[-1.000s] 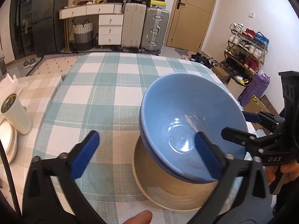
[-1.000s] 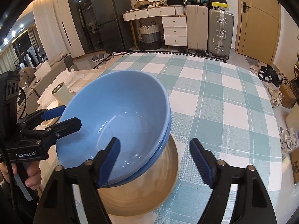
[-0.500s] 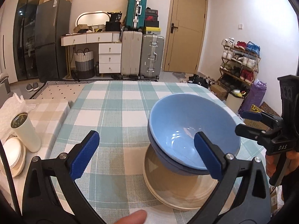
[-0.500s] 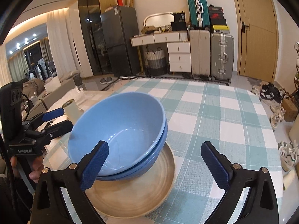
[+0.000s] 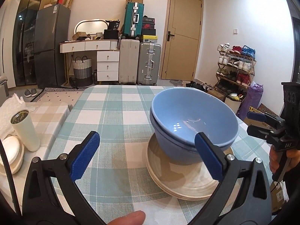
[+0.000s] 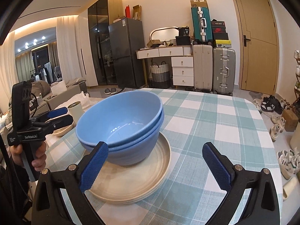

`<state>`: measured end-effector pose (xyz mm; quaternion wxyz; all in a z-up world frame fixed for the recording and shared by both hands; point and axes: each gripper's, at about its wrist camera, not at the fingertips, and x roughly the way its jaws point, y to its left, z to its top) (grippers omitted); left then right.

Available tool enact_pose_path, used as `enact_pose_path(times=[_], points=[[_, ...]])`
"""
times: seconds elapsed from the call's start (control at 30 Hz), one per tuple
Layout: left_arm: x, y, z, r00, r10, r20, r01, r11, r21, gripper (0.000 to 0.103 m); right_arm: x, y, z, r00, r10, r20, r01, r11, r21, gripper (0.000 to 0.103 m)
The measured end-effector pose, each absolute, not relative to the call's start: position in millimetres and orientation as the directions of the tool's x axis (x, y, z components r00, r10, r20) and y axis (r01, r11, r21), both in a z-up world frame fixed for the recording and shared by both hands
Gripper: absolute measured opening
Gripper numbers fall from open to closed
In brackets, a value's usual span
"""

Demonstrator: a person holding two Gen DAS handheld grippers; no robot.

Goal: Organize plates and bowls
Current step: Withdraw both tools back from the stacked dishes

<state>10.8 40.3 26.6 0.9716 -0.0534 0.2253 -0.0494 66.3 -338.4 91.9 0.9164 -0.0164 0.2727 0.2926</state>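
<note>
Both claws stand wide apart and empty: left claw [image 5: 146, 155], right claw [image 6: 155, 163]. 2 nested blue bowls [image 6: 121, 125] sit on stacked cream plates [image 6: 135, 183] on the checked worktop [image 6: 215, 123], between the claws, slightly nearer the right one.

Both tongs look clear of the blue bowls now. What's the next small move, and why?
Probably ease both tongs straight back. The two blue bowls sit nested on the stacked beige plates, and the left tongs and right tongs stand open, empty, with nothing pressed. The right tongs have just been opening. The stack looks settled, though the bowls sit off-centre on the plates.
</note>
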Motion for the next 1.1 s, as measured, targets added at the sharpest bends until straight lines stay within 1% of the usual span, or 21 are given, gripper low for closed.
enact_pose_path(times=[0.23, 0.47, 0.87, 1.1], points=[[-5, 35, 11, 0.9, -0.146, -0.412, 0.103, 0.987, -0.124, 0.101, 49, -344, 81, 0.687, 0.538, -0.488, -0.562, 0.819, 0.113, 0.102], [-9, 31, -5, 0.894, -0.151, -0.421, 0.119, 0.988, -0.101, 0.101, 34, -351, 77, 0.687, 0.571, -0.45, -0.59, 0.8, 0.114, 0.102], [-17, 30, -11, 0.906, -0.182, -0.382, 0.153, 0.983, -0.106, 0.101, 25, -356, 68, 0.685, 0.599, -0.414, -0.614, 0.781, 0.114, 0.102], [-14, 28, -17, 0.898, -0.189, -0.397, 0.159, 0.981, -0.108, 0.101, 27, -354, 64, 0.686, 0.598, -0.414, -0.613, 0.782, 0.114, 0.102]])
